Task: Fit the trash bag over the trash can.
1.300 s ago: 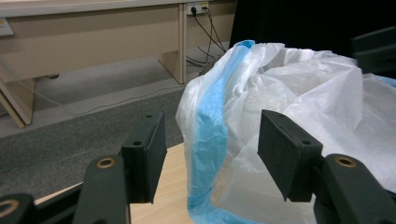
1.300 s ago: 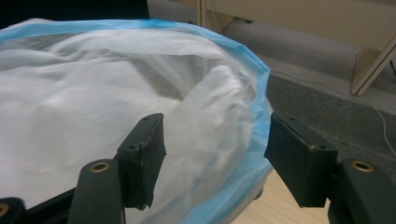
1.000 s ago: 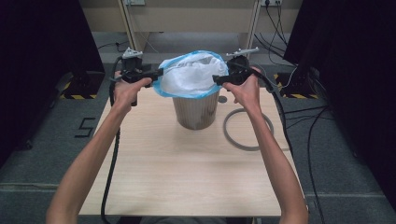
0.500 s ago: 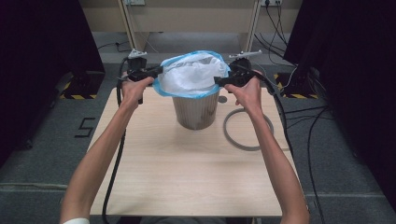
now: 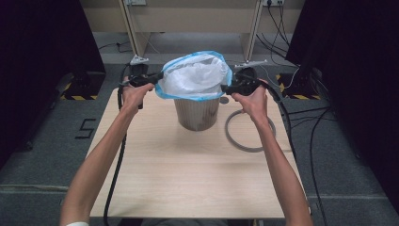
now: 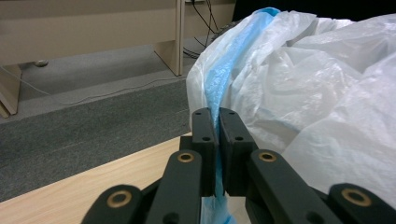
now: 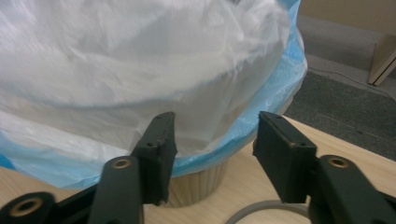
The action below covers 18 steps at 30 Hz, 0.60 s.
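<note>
A white bag (image 5: 195, 75) with a blue rim is spread over a small ribbed bin (image 5: 196, 115) at the back of the table. My left gripper (image 5: 157, 77) is shut on the blue rim (image 6: 215, 93) at the bag's left side, its jaws pinching the film (image 6: 218, 135). My right gripper (image 5: 226, 88) is at the bag's right side. Its jaws have just been closing and still stand apart (image 7: 212, 140), with the blue rim (image 7: 224, 147) hanging between them, above the bin (image 7: 201, 186). The bag (image 6: 303, 84) bulges upward.
A grey ring (image 5: 249, 132) lies flat on the wooden table (image 5: 188, 179) right of the bin, and its edge (image 7: 261, 212) is just below my right gripper. Cables trail off both table sides. A desk's legs stand on the grey floor beyond.
Both hands have sunk slightly with the bag's rim toward the bin. The bag's mouth stays stretched between them.
</note>
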{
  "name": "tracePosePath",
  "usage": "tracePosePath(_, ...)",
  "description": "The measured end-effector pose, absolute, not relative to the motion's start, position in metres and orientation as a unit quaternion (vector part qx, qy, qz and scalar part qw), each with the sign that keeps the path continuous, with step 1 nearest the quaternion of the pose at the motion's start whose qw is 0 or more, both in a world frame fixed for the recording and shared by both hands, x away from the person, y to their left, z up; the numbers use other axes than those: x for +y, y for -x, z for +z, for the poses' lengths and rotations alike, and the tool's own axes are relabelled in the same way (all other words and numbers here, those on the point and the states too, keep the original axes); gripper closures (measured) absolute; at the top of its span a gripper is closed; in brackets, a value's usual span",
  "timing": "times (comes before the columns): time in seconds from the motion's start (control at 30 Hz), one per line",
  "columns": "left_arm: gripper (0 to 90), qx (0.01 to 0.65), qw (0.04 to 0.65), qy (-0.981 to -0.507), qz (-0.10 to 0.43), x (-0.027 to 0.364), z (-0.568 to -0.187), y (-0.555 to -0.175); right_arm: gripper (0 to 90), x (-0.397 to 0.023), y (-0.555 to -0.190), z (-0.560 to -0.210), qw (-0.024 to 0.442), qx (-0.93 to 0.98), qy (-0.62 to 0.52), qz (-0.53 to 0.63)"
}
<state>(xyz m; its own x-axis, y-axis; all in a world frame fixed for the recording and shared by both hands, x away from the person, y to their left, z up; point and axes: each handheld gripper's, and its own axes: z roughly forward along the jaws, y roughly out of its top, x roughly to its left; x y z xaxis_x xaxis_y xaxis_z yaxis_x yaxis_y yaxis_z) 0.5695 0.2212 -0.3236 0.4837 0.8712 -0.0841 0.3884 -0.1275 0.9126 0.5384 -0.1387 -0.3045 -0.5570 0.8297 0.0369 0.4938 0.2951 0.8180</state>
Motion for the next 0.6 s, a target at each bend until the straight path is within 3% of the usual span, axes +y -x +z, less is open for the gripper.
tracePosePath(0.13, 86.6, 0.444, 0.485, -0.711, 0.25, 0.223, -0.328, -0.571, 74.9, -0.137, -0.543, -0.319, 0.196, 0.794, -0.406, 0.407)
tracePosePath(0.23, 87.3, 0.445, 0.481, -0.713, 0.251, 0.224, -0.331, -0.571, 85.6, -0.138, -0.55, -0.331, 0.201, 0.799, -0.398, 0.404)
tracePosePath(0.33, 88.3, 0.446, 0.474, -0.715, 0.255, 0.226, -0.336, -0.573, 90.0, -0.142, -0.558, -0.34, 0.197, 0.801, -0.403, 0.398)
tracePosePath(0.6, 88.7, 0.458, 0.458, -0.723, 0.241, 0.232, -0.366, -0.575, 90.0, -0.151, -0.576, -0.359, 0.195, 0.8, -0.419, 0.382)
